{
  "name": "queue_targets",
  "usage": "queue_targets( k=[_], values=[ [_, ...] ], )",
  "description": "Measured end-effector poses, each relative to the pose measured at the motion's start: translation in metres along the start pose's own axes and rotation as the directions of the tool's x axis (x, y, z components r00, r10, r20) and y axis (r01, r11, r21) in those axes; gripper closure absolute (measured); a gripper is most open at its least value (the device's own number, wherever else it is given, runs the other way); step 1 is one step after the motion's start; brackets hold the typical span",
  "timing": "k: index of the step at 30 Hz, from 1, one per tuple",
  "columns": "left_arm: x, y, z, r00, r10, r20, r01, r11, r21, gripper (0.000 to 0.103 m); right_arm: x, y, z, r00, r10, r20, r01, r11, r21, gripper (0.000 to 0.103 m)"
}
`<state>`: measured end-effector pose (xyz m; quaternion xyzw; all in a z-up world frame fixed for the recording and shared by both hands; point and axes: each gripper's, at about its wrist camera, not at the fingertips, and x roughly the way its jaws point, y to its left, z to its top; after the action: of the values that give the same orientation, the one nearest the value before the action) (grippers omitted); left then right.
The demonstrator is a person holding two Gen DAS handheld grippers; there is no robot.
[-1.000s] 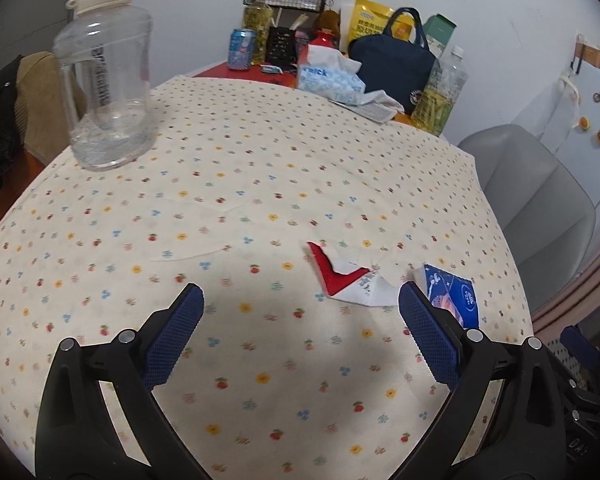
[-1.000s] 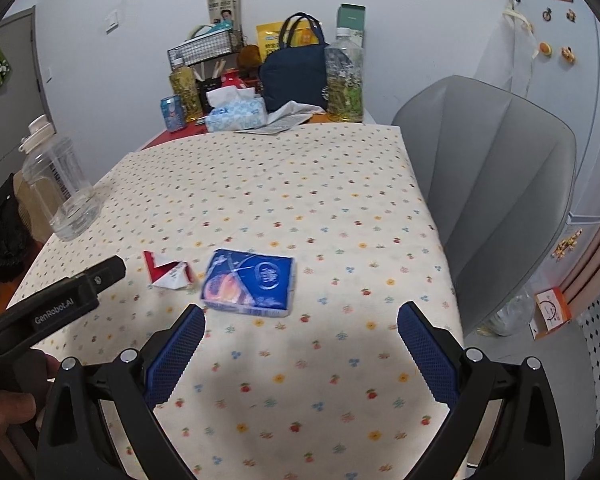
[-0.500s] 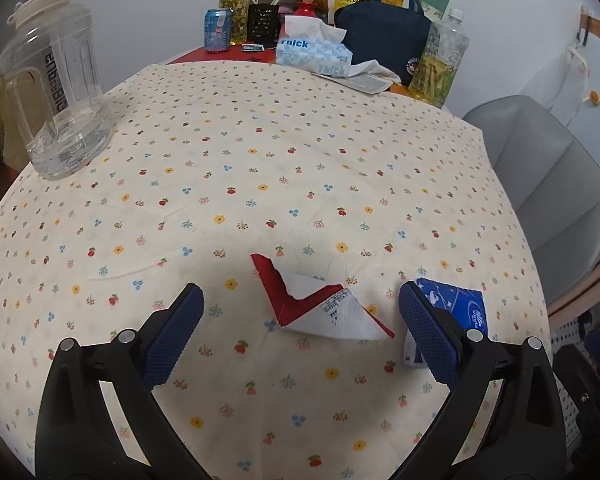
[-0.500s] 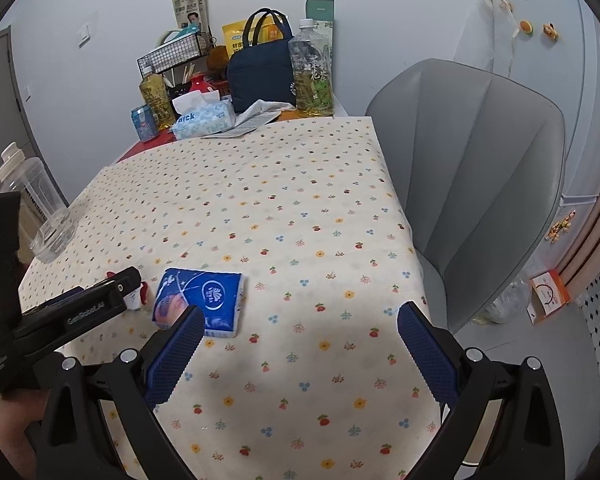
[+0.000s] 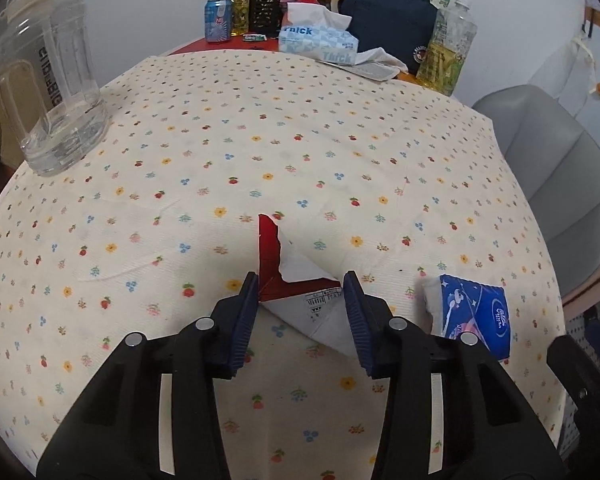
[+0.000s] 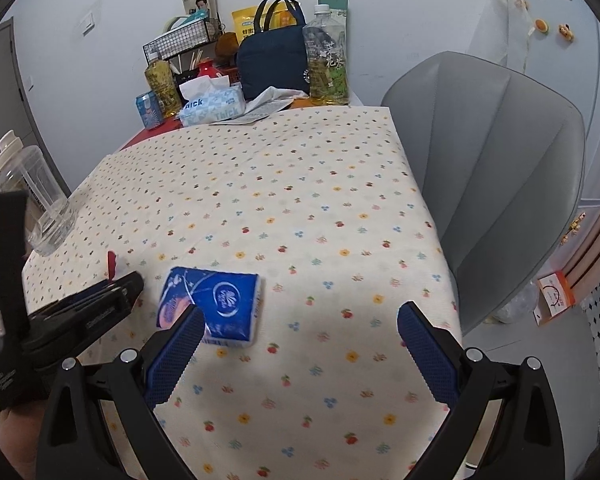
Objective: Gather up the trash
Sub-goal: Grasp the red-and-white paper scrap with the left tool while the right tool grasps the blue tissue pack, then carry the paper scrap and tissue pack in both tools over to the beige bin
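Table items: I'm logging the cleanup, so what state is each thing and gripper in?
Red-and-white wrapper: torn, flat on the cloth, between the left gripper's pads, which have just been closing.
Blue tissue pack: flat, untouched.
Right gripper: open, empty.
Clear jug: upright, capped.
Tissue box: open, tissue sticking out.

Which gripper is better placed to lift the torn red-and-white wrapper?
Left. The left gripper has just been closing with the torn red-and-white wrapper between its pads; the right gripper stands open beside the blue tissue pack.

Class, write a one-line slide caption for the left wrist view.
Left gripper, fingers just closing around a torn red-and-white wrapper on the floral tablecloth.
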<state>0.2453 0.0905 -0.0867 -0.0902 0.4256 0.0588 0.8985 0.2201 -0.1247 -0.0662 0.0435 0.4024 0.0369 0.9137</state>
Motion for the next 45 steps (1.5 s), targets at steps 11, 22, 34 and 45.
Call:
queue_targets(
  k=[11, 22, 34, 45],
  values=[
    [-0.021, 0.057, 0.004, 0.997, 0.052, 0.054, -0.047, 0.995, -0.09, 0.061, 0.015, 0.053, 0.003, 0.999, 0.043, -0.031, -0.046, 0.995, -0.092, 0.008],
    [-0.018, 0.086, -0.014, 0.997, 0.067, 0.041, -0.061, 0.99, -0.126, 0.06, 0.053, 0.073, -0.008, 0.99, 0.02, -0.139, -0.039, 0.991, -0.132, 0.023],
    [-0.036, 0.074, -0.018, 0.997, 0.025, 0.073, -0.016, 0.993, -0.118, 0.06, 0.018, 0.065, -0.013, 0.993, 0.053, -0.107, -0.066, 0.991, -0.12, 0.055],
    [-0.063, 0.024, -0.028, 0.994, -0.018, 0.109, 0.022, 0.999, -0.035, 0.06, -0.036, 0.026, -0.019, 0.999, 0.053, -0.013, -0.054, 0.996, -0.073, 0.053]
  ],
)
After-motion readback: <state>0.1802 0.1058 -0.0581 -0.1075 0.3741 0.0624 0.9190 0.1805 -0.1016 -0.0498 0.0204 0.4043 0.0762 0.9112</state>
